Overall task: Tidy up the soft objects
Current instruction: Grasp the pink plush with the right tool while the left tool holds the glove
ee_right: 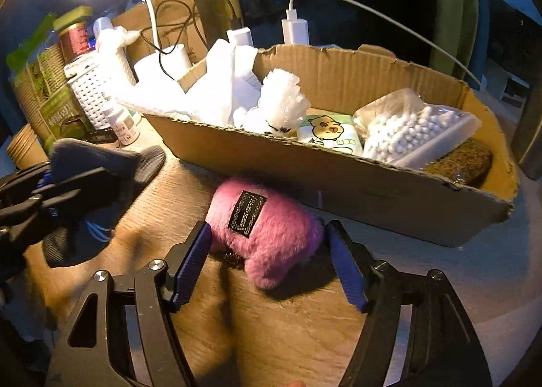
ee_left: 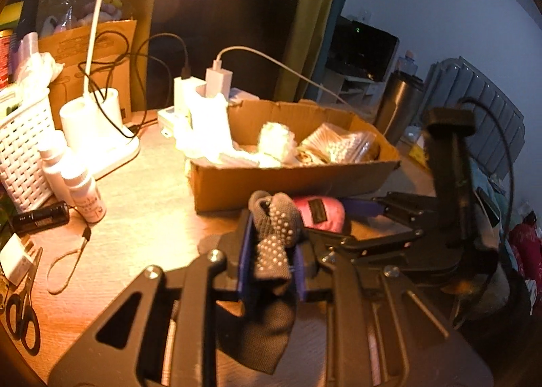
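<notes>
Left gripper (ee_left: 271,261) is clamped on a grey grip-dot sock (ee_left: 272,244), held clear of the desk for carrying. Right gripper (ee_right: 267,263) stands apart, straddling the pink plush pouch (ee_right: 264,231) on the desk (likely next pick). Beyond, the cardboard box (ee_right: 338,204) holds tissues, white fluffy item, cotton swabs (ee_right: 410,136).

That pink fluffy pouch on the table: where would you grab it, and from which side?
Across its plump middle, coming down from above on the near side. The pink fluffy pouch lies flat before the cardboard box, and the open right tongs already straddle its two sides, so closing there squeezes soft fur rather than its black label.
</notes>
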A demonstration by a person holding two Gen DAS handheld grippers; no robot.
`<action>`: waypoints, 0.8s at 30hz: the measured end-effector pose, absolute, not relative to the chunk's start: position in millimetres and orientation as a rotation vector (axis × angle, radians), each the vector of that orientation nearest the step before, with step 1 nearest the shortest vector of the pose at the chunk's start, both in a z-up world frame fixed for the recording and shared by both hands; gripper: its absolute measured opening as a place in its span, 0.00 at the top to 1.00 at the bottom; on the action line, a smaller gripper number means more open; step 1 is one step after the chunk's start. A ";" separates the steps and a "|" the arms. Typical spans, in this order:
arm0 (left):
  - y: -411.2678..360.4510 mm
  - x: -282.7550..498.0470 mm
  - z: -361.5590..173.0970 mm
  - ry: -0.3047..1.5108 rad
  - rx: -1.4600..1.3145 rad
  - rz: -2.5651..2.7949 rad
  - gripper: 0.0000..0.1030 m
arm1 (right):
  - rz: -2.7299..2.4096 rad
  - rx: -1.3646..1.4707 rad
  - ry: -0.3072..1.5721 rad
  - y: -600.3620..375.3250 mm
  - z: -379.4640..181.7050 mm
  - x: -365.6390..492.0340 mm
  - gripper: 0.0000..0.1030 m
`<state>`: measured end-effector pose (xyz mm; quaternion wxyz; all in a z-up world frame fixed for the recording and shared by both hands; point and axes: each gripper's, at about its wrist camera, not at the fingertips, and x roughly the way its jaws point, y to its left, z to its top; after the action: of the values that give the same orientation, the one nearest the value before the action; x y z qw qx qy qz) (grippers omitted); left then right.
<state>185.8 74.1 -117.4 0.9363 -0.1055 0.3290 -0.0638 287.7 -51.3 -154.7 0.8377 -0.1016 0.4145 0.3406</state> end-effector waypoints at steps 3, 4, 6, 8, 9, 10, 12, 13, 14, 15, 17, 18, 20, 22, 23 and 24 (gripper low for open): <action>76.5 184.4 -115.9 0.665 -0.225 -0.126 0.79 | 0.717 -0.224 0.891 -46.7 -158.6 291.3 0.32; 76.7 184.1 -115.7 0.662 -0.225 -0.124 0.79 | 0.719 -0.234 0.891 -44.8 -159.6 290.6 0.43; 76.5 183.8 -115.3 0.657 -0.224 -0.119 0.79 | 0.734 -0.244 0.883 -43.4 -160.4 287.6 0.51; 76.5 182.5 -114.5 0.650 -0.228 -0.118 0.79 | 0.739 -0.255 0.869 -42.3 -158.4 283.7 0.60; 76.1 182.0 -114.2 0.647 -0.228 -0.118 0.79 | 0.748 -0.260 0.860 -41.6 -157.2 281.2 0.61; 76.0 181.1 -113.4 0.640 -0.229 -0.119 0.79 | 0.753 -0.266 0.855 -41.1 -156.4 279.3 0.61; 76.3 179.9 -111.6 0.624 -0.233 -0.126 0.79 | 0.765 -0.264 0.832 -42.1 -152.5 274.8 0.62; 76.9 180.6 -111.0 0.617 -0.235 -0.127 0.79 | 0.769 -0.262 0.818 -43.8 -150.2 272.0 0.62; 77.4 180.8 -110.0 0.608 -0.237 -0.128 0.79 | 0.776 -0.256 0.802 -46.4 -147.5 268.9 0.62; 77.5 180.2 -108.9 0.600 -0.238 -0.128 0.79 | 0.785 -0.246 0.795 -48.3 -145.2 268.1 0.62; 77.4 180.6 -108.1 0.592 -0.238 -0.130 0.79 | 0.798 -0.228 0.777 -52.9 -139.5 265.5 0.62; 76.9 180.9 -108.0 0.590 -0.236 -0.131 0.79 | 0.806 -0.218 0.767 -55.2 -136.5 264.4 0.62; 76.9 181.9 -108.4 0.588 -0.235 -0.128 0.79 | 0.811 -0.200 0.753 -59.5 -132.4 264.2 0.62; 77.9 182.7 -108.8 0.589 -0.239 -0.127 0.79 | 0.813 -0.180 0.738 -64.4 -127.1 264.2 0.62; 78.3 183.3 -108.1 0.589 -0.243 -0.130 0.79 | 0.814 -0.173 0.731 -66.0 -125.0 264.3 0.62; 78.2 182.9 -106.9 0.586 -0.243 -0.131 0.79 | 0.816 -0.165 0.721 -68.0 -122.1 263.6 0.62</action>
<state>182.9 78.2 -106.9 0.9479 -0.1196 0.2881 -0.0643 263.6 -68.0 -122.1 0.8522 -0.0786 0.3425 0.3876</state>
